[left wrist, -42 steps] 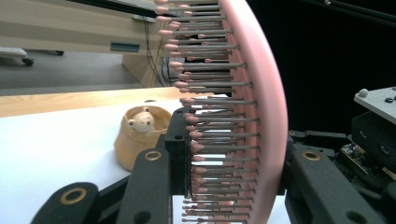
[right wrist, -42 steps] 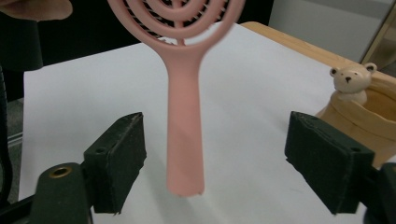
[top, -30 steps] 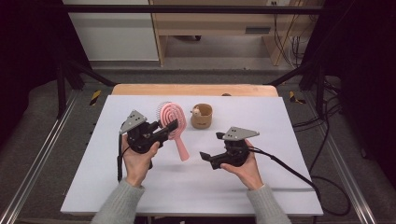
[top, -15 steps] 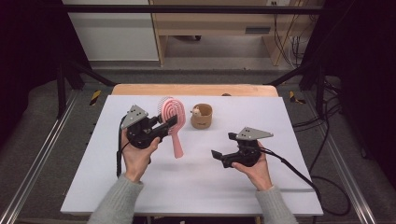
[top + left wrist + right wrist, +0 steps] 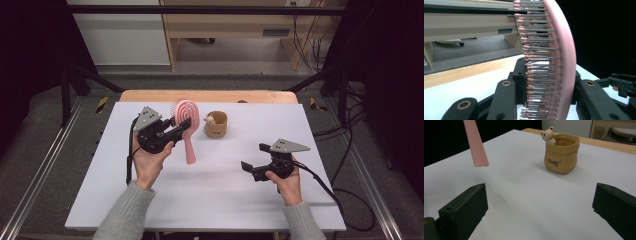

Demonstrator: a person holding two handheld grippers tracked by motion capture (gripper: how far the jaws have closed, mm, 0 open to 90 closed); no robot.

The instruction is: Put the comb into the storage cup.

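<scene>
While my left gripper stays clamped on the pink hairbrush, the rest reads like this:

L grip: jaws pinched on the brush head, bristles on one side, smooth back on the other; head runs upright between them in the left gripper view.
Brush pos: lifted off the white table, handle hanging down and free; its tip shows at upper left in the right gripper view.
R grip: my right gripper has jaws spread wide, nothing between them, low over the table on my right.
Cup: tan bear cup stands upright just right of the brush head, apart from it; it sits ahead of my R jaws.
Done so far: brush picked up and held, I judge.
Left to do: prob. brush into the cup, or R grip takes the handle; can't tell which.
Vs 1 s ago: R hand has slid out to the right and nearer me, away from the brush handle.
Vs 1 s ago, L: brush and hand about the same place; cup not moved.
</scene>
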